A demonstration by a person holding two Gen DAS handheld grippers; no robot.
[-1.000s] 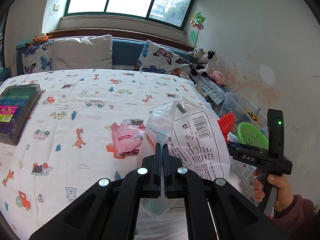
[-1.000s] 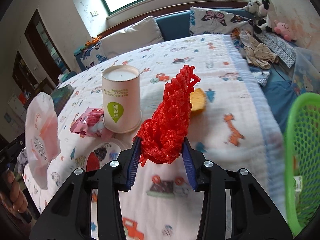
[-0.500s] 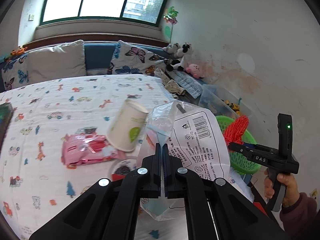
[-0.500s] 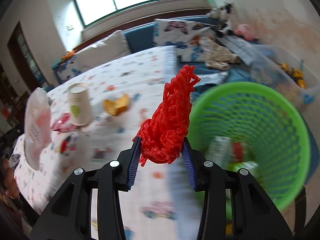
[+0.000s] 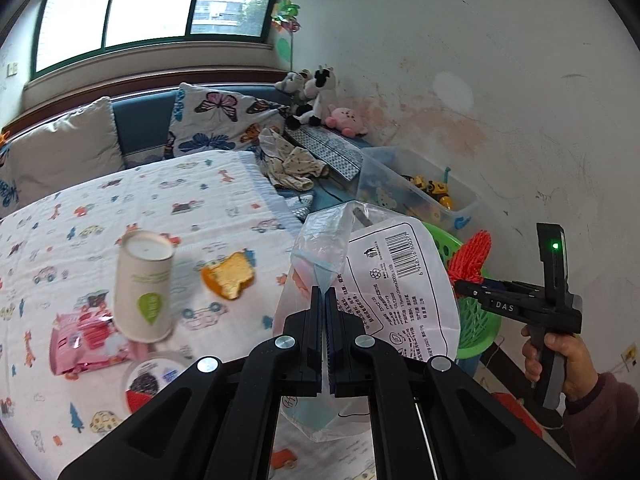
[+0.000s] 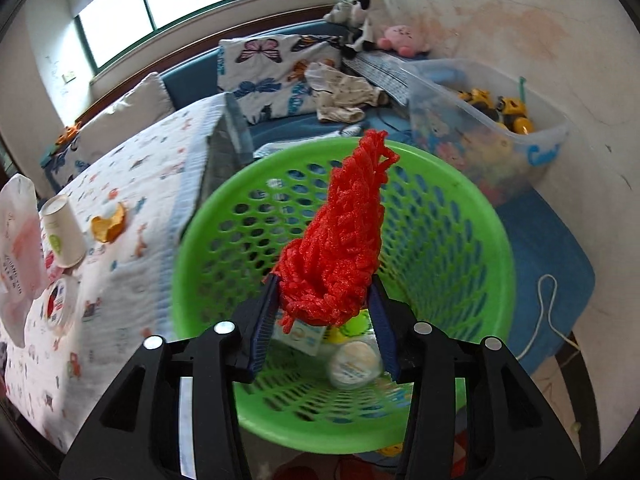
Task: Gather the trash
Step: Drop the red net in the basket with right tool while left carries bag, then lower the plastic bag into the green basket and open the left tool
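My right gripper (image 6: 323, 312) is shut on a red foam net (image 6: 340, 240) and holds it over the open green basket (image 6: 492, 240), which has several pieces of trash at its bottom. My left gripper (image 5: 325, 300) is shut on a clear plastic bag (image 5: 384, 280) with a barcode, held above the bed edge. The right gripper (image 5: 464, 280) with the red net (image 5: 472, 256) shows at right in the left wrist view, over the basket (image 5: 480, 320). On the bed lie a paper cup (image 5: 144, 284), an orange peel (image 5: 228, 276), a pink wrapper (image 5: 88, 340) and a round lid (image 5: 152, 380).
A clear toy bin (image 6: 492, 132) stands behind the basket against the wall. Clothes (image 6: 344, 96), butterfly pillows (image 5: 216, 124) and plush toys (image 5: 316, 100) sit on the blue bench. A blue mat (image 6: 548, 248) lies right of the basket.
My right gripper has swung right from over the bed to above the green basket, still holding the red net. My left gripper has turned right too, with the bag.
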